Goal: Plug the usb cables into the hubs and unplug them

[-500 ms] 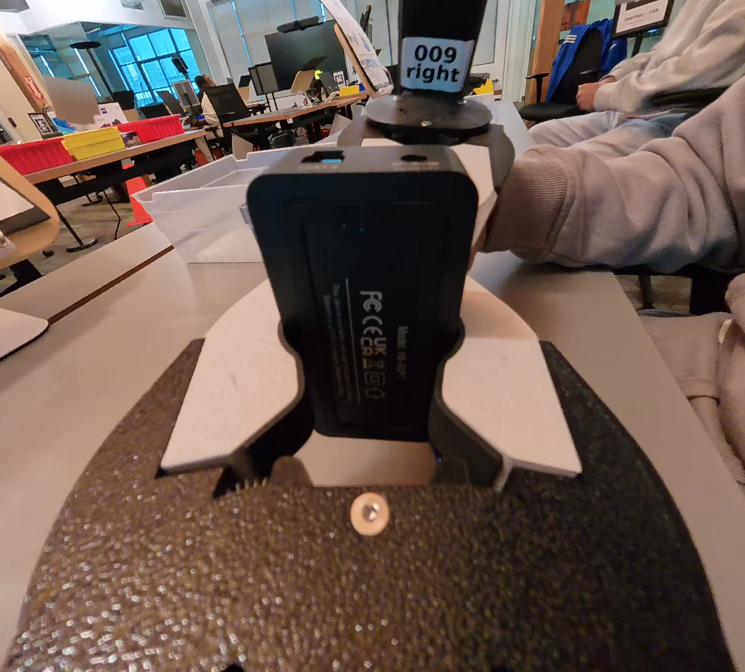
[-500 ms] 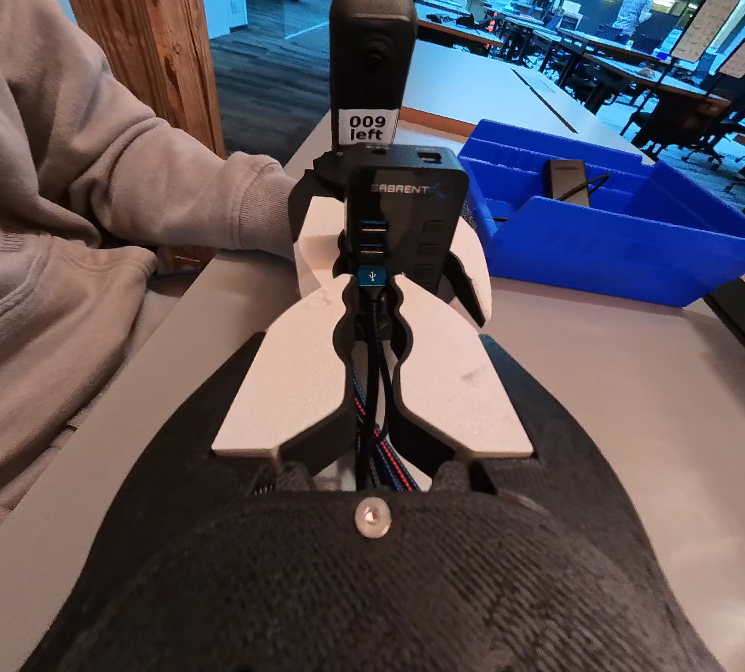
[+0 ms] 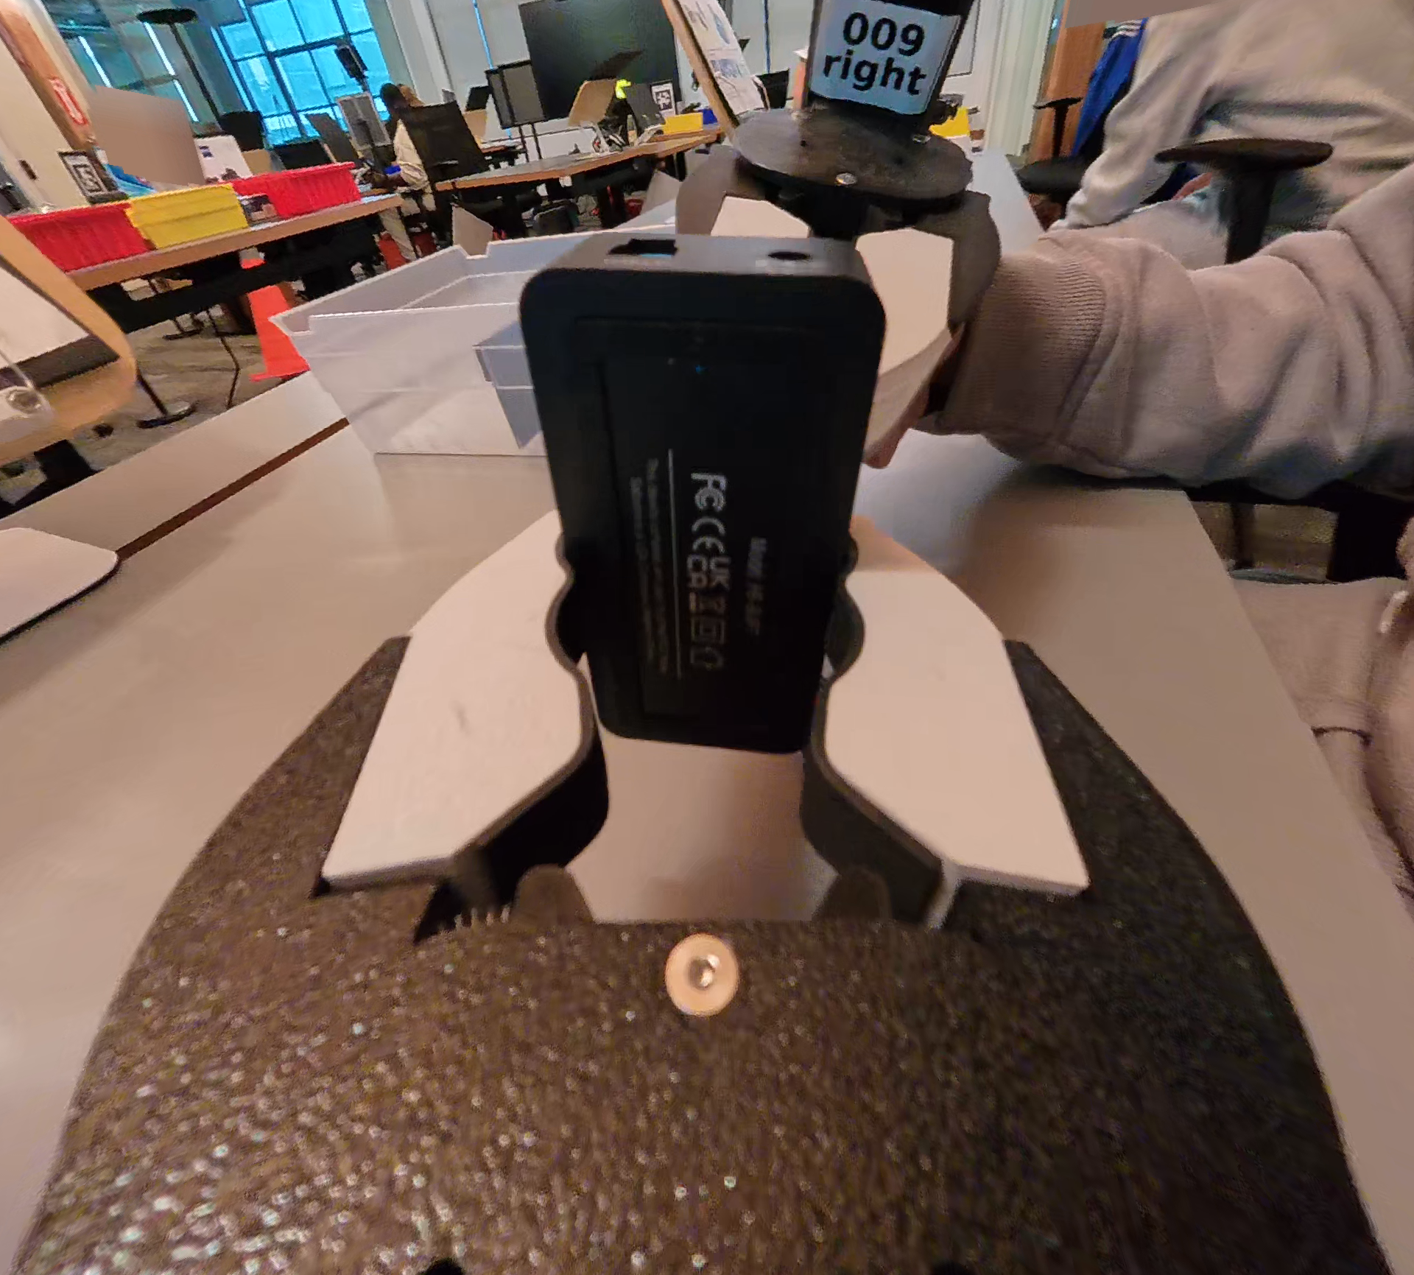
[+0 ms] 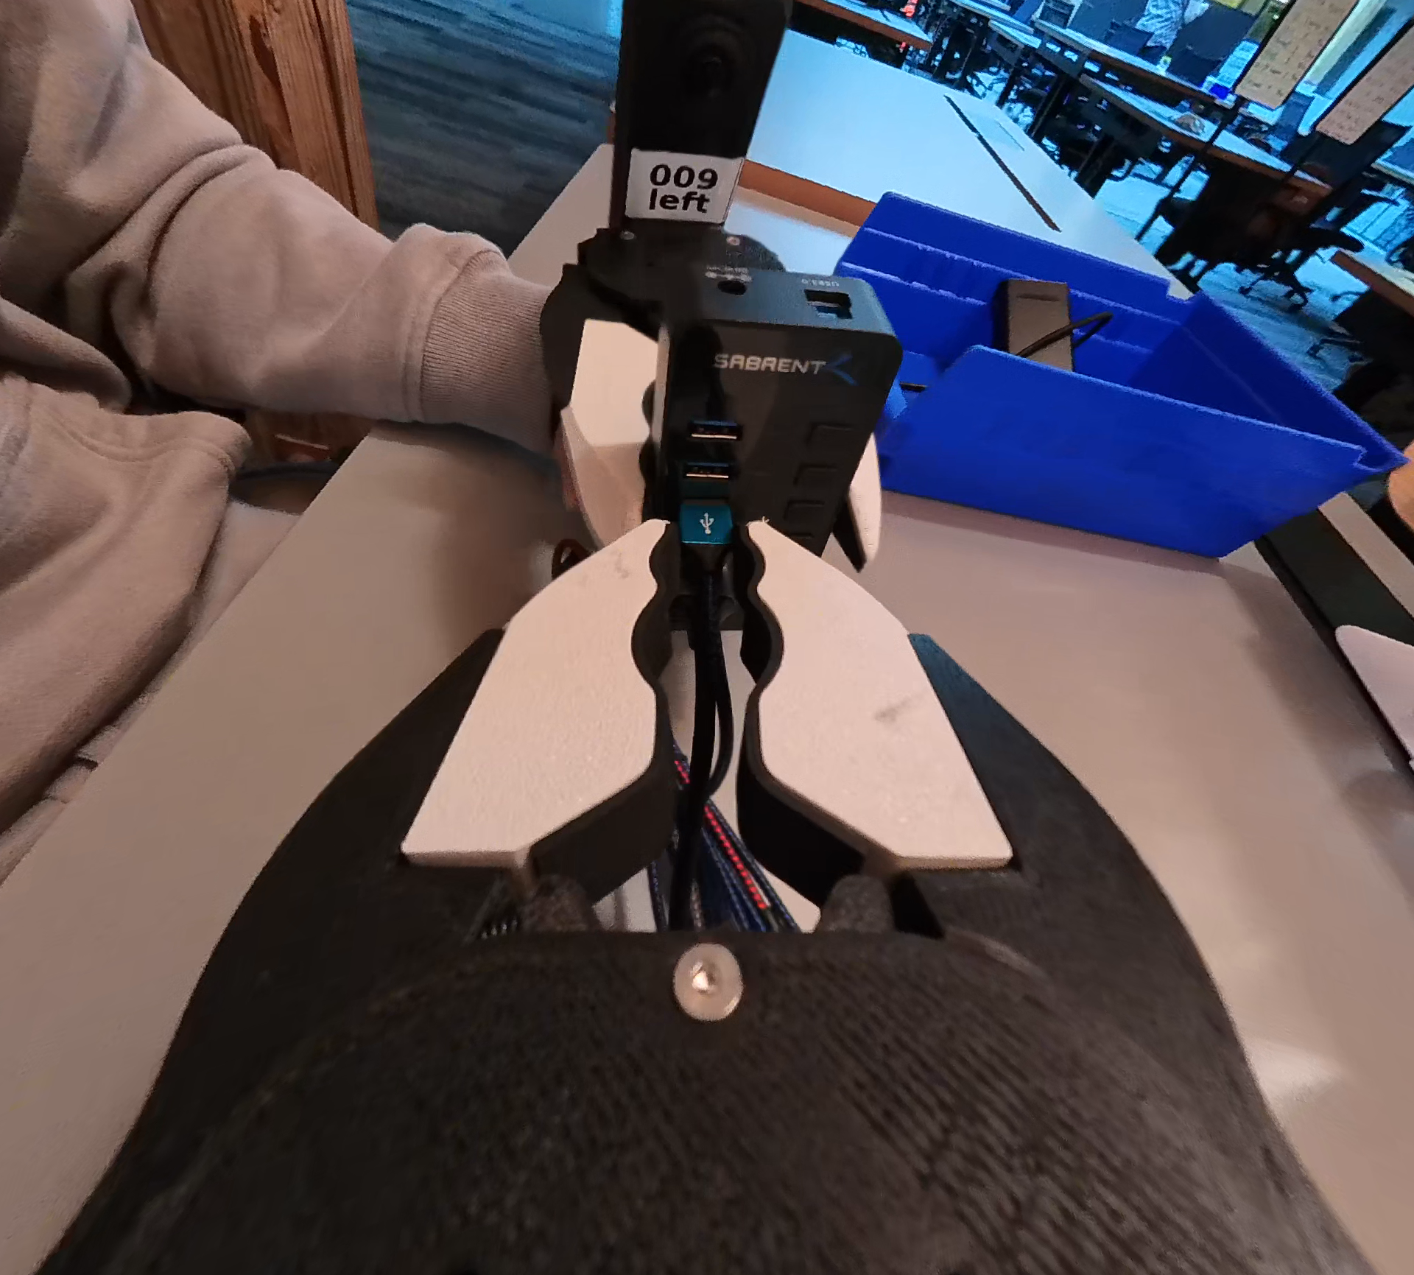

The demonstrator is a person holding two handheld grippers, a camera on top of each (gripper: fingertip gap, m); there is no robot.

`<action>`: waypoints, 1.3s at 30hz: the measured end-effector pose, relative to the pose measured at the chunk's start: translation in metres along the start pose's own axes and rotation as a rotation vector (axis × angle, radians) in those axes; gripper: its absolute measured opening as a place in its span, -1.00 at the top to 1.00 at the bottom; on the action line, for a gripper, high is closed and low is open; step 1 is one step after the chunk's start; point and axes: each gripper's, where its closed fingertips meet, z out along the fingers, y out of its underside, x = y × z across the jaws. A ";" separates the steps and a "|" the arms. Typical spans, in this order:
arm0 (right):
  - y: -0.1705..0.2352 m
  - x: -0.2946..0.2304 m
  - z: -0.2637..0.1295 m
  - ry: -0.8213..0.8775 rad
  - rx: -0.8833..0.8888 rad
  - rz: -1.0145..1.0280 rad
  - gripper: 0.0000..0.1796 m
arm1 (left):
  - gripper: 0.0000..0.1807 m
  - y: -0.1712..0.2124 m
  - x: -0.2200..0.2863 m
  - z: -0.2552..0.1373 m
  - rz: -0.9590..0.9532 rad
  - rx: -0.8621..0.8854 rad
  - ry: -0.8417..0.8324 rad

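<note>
The blue bin (image 4: 1109,442) blocks the table's (image 4: 1071,664) far right edge, and a white tray (image 3: 413,358) crowds its other end. Between them, the USB hub (image 4: 773,427) fills the middle.

Black hub (image 4: 773,427) upright above table; teal-headed USB cable (image 4: 705,525) seemingly seated in third port.

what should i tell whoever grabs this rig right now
Left gripper: shut on the black hub, held upright above the table.
Right gripper: jaws closed on the teal usb plug, its braided cable trailing back between the fingers.
The plug sits at the third port down; whether it is fully seated cannot be told.
The two upper ports are empty.
Another hub lies in the blue bin.
Left: finish this plug, then the rest.
</note>
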 end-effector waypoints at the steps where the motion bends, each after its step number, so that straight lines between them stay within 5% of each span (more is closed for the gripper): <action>1: 0.000 -0.001 0.001 -0.011 0.003 0.010 0.85 | 0.33 0.001 0.001 -0.001 0.003 -0.003 0.011; 11: 0.009 0.005 0.004 0.009 -0.084 0.193 0.84 | 0.33 0.007 -0.008 -0.003 0.061 -0.049 -0.052; 23: 0.011 0.008 -0.002 -0.012 -0.126 0.175 0.85 | 0.33 0.004 -0.003 0.000 0.029 -0.038 -0.014; 27: 0.005 0.000 -0.007 -0.094 -0.072 0.251 1.00 | 0.33 0.005 -0.008 -0.008 0.063 -0.027 -0.050; 30: 0.023 0.040 -0.037 0.160 -0.156 0.213 1.00 | 0.33 -0.006 -0.020 -0.025 -0.011 0.059 -0.069; 32: -0.008 0.023 -0.035 0.027 0.058 0.261 1.00 | 0.33 -0.014 -0.014 -0.022 0.023 0.073 -0.050; 39: -0.010 0.004 -0.006 0.000 0.046 0.183 0.75 | 0.35 -0.020 0.004 -0.009 0.041 0.117 0.045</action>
